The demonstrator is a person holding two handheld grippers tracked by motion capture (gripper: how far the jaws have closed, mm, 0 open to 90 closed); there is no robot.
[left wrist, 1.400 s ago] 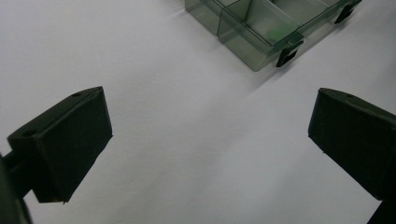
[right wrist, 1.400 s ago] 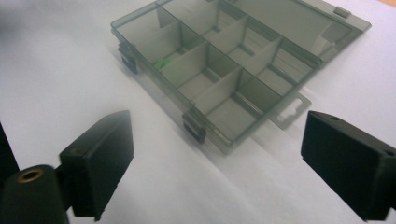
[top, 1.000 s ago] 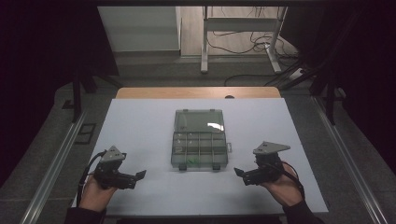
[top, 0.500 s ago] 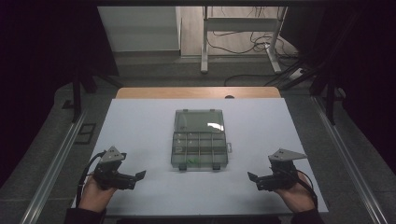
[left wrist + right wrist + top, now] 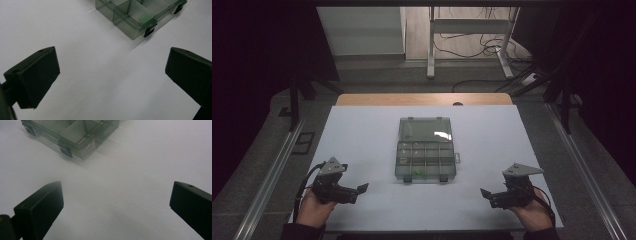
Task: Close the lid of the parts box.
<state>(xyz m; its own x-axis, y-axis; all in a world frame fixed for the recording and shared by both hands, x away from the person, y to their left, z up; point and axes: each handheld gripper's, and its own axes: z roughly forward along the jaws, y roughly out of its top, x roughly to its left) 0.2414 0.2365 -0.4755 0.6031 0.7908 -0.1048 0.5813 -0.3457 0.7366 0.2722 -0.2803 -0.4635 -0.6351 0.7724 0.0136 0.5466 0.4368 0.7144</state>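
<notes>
Clear plastic organizer box sits mid-table, lid shut, something green inside. Left gripper & right gripper rest near the front edge, well apart from it, both w/ jaws wide apart. Box prob. light, stiff, slick; I'd grab by the front latches.

We see a white tabletop carrying a clear compartment box, lid open, lying flat ahead of our fingers and between both pairs, well apart.
</notes>
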